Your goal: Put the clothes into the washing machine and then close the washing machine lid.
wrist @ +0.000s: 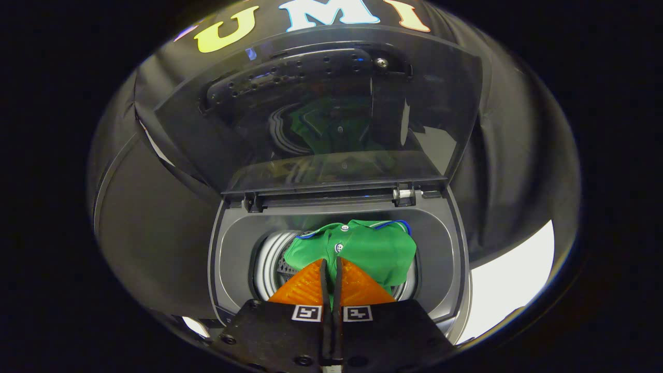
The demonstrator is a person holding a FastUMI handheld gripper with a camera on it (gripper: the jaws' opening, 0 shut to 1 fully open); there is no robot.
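Gripper view: the gripper (331, 267) is seen from behind, held above the front rim of a top-loading washing machine (450, 269). Its jaws are brought together, with only a thin dark slit left between them, and nothing is seen clamped between them. Their tips are seen against the lower edge of a green shirt (368, 248), though whether they touch the cloth cannot be told.

The green shirt is bundled inside the drum (270, 264), at the drum's middle and right side, just ahead of the jaws. A collar with a blue-and-white trim and two small buttons on a placket are turned upward. The ribbed pale wall of the drum is exposed on the left side of the shirt, and a perforated metal patch is seen low there, beside the left jaw.

The drum is surrounded by the grey inner basin of the washing machine. The lid (440, 103) is raised beyond the shirt, stood up nearly upright on its hinge (406, 194) at the back edge of the opening. The lid is dark and see-through, and a dim reflection of the green shirt is carried in its panel. A black perforated part is fixed near the top of the lid.
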